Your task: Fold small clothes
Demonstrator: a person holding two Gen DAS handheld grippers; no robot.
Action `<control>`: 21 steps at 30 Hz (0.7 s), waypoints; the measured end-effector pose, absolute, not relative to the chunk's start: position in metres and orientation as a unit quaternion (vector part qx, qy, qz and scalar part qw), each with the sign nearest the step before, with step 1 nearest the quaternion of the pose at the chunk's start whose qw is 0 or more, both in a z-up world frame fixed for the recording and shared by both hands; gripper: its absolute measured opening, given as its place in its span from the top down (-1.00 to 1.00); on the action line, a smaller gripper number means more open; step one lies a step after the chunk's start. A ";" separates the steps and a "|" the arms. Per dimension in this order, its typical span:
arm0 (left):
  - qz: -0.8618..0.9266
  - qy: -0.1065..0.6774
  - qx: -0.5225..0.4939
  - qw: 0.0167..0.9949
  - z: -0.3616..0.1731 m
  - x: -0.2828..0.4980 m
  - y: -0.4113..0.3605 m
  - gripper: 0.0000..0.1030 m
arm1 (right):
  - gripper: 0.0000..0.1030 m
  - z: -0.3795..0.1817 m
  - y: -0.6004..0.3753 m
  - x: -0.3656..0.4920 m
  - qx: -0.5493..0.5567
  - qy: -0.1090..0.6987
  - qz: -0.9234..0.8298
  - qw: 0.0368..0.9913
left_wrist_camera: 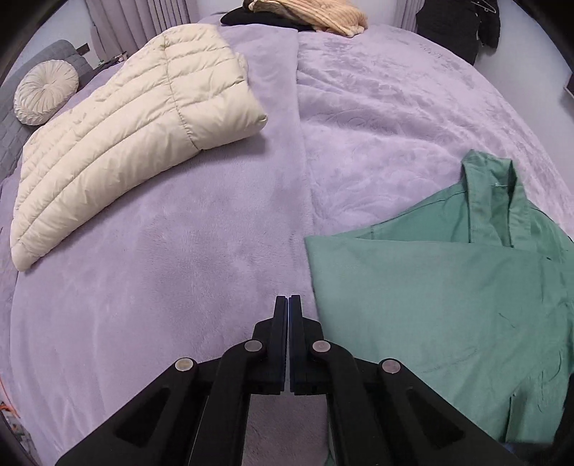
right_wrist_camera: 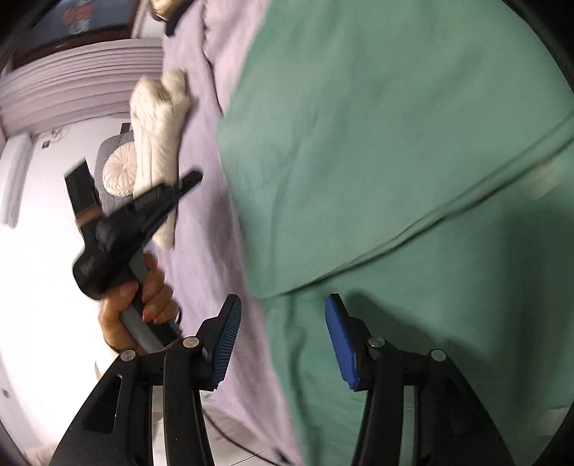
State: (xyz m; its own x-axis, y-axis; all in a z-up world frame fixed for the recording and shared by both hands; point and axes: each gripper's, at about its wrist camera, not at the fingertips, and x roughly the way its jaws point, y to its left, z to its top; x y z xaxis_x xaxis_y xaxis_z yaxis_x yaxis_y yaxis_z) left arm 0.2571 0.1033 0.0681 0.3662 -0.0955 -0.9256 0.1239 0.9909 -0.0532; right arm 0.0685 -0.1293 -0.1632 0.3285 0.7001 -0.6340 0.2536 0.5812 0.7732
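A green collared shirt (left_wrist_camera: 448, 297) lies partly folded on the lilac bed cover (left_wrist_camera: 215, 251), at the right of the left wrist view; it fills most of the blurred right wrist view (right_wrist_camera: 394, 161). My left gripper (left_wrist_camera: 288, 299) is shut and empty, above the bed cover just left of the shirt's edge. It also shows in the right wrist view (right_wrist_camera: 190, 181), held in a hand. My right gripper (right_wrist_camera: 283, 304) is open and empty, above the shirt's left edge, with its blue pads (right_wrist_camera: 339, 340) wide apart.
A folded cream puffer jacket (left_wrist_camera: 125, 129) lies at the far left of the bed. A round cream cushion (left_wrist_camera: 45, 91) rests on a grey chair. Tan and black clothes (left_wrist_camera: 308, 16) lie at the far edge. A dark garment (left_wrist_camera: 455, 25) hangs at the far right.
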 end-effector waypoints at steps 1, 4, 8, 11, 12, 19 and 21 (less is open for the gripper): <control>-0.070 0.559 0.012 0.826 0.073 0.252 0.098 0.98 | -0.03 -0.154 -0.151 0.068 0.409 0.546 0.135 0.718; -0.082 0.566 0.020 0.820 0.080 0.217 0.074 0.98 | 0.32 -0.137 -0.208 0.072 0.367 0.520 0.067 0.768; -0.080 0.600 0.024 0.796 0.055 0.187 0.048 0.98 | 0.43 -0.140 -0.264 0.090 0.313 0.530 -0.008 0.788; -0.059 0.619 0.030 0.782 0.035 0.166 0.051 0.98 | 0.57 -0.152 -0.292 0.095 0.296 0.556 -0.056 0.775; -0.056 0.616 0.033 0.785 0.035 0.162 0.051 0.98 | 0.68 -0.154 -0.302 0.091 0.314 0.551 -0.057 0.771; -0.042 0.629 0.054 0.775 0.057 0.149 0.048 0.98 | 0.40 -0.144 -0.325 0.046 0.371 0.537 -0.058 0.756; -0.043 0.630 0.057 0.774 0.066 0.145 0.042 0.98 | 0.18 -0.139 -0.329 0.024 0.378 0.538 -0.055 0.752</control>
